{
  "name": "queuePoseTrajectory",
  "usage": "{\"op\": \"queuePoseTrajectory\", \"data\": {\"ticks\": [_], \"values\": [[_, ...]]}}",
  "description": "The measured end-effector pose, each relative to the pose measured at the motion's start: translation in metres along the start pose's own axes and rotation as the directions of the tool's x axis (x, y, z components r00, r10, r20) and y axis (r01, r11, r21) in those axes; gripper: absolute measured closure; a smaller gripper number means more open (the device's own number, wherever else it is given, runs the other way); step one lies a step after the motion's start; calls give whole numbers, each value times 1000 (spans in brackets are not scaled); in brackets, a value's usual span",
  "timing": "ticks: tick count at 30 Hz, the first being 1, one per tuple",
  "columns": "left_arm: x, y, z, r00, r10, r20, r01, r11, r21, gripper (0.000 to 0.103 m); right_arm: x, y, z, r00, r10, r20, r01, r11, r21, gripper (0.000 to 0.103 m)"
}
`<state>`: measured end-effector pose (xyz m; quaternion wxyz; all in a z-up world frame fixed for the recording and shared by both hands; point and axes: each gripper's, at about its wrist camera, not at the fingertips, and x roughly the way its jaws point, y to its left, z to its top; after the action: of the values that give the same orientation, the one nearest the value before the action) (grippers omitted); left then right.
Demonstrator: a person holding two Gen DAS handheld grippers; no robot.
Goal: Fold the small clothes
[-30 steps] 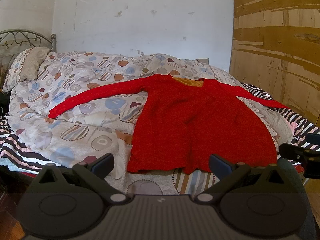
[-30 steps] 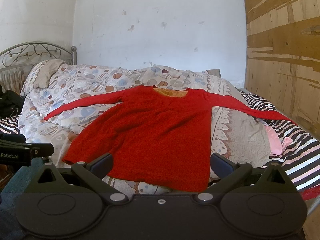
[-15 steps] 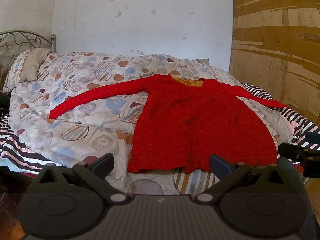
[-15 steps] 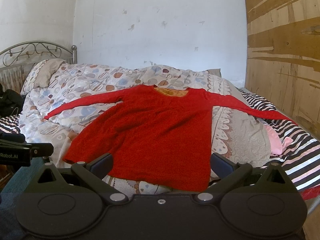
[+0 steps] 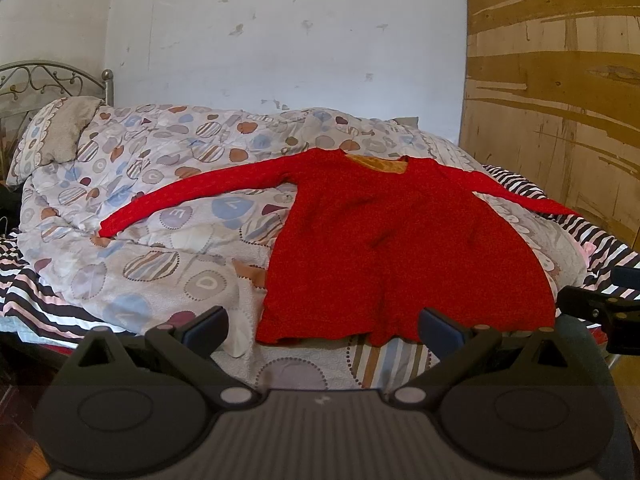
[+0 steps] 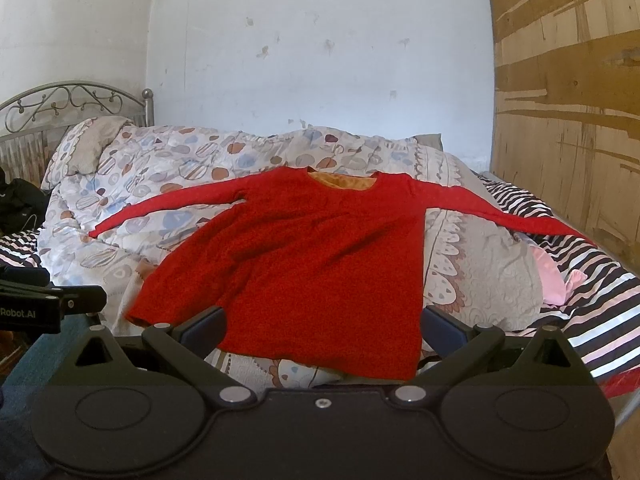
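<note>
A red long-sleeved top (image 5: 400, 248) lies flat on the bed with both sleeves spread out and an orange lining at the neck; it also shows in the right wrist view (image 6: 316, 268). My left gripper (image 5: 323, 326) is open and empty, just short of the top's hem. My right gripper (image 6: 322, 326) is open and empty, over the hem's near edge. Each gripper shows at the edge of the other's view.
A patterned quilt (image 5: 160, 216) covers the bed, with a pillow (image 5: 56, 136) and metal headboard (image 6: 64, 100) at the left. A striped sheet (image 6: 592, 300) and a pink cloth (image 6: 556, 276) lie at the right. A wooden panel (image 5: 560, 120) stands on the right.
</note>
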<state>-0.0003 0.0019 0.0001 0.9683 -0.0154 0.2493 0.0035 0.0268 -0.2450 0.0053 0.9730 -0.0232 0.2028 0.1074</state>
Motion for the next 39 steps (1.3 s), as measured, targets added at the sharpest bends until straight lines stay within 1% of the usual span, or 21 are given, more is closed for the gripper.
{"op": "queuePoseTrajectory", "data": {"ticks": [9, 11, 19, 21, 24, 30, 33, 34, 36, 37, 39], "values": [[0, 0, 0, 1000, 0, 0, 0, 1000, 1, 0, 0, -1, 2, 1000, 0, -3, 0, 1000, 1, 0], [0, 0, 0, 1000, 0, 0, 0, 1000, 0, 0, 0, 2, -4, 1000, 0, -4, 0, 1000, 2, 0], [0, 0, 0, 1000, 1, 0, -1, 1000, 2, 0, 1, 2, -5, 1000, 0, -8, 0, 1000, 3, 0], [0, 0, 0, 1000, 1, 1, -1, 1000, 1, 0, 0, 7, -13, 1000, 1, -11, 0, 1000, 5, 0], [0, -1, 0, 1000, 1, -1, -1, 1000, 1, 0, 0, 6, -12, 1000, 1, -12, -1, 1000, 4, 0], [-2, 8, 3, 1000, 4, -10, -4, 1000, 0, 0, 0, 10, -17, 1000, 5, -23, -5, 1000, 4, 0], [5, 6, 6, 999, 20, -48, -19, 1000, 11, 0, 4, 10, -13, 998, 33, -60, -32, 999, 15, 0], [10, 5, 9, 997, 32, -73, -31, 999, 15, 0, 8, 8, -10, 994, 58, -91, -54, 998, 43, 0], [18, 5, 15, 993, 43, -111, -41, 999, 18, 0, 12, 3, -3, 987, 96, -127, -85, 992, 88, 0], [23, 6, 19, 990, 42, -132, -40, 999, 20, 0, 17, -3, 6, 983, 114, -145, -98, 989, 111, 0], [30, 7, 27, 986, 40, -160, -36, 999, 26, 0, 21, -7, 16, 980, 115, -163, -95, 988, 121, 0]]}}
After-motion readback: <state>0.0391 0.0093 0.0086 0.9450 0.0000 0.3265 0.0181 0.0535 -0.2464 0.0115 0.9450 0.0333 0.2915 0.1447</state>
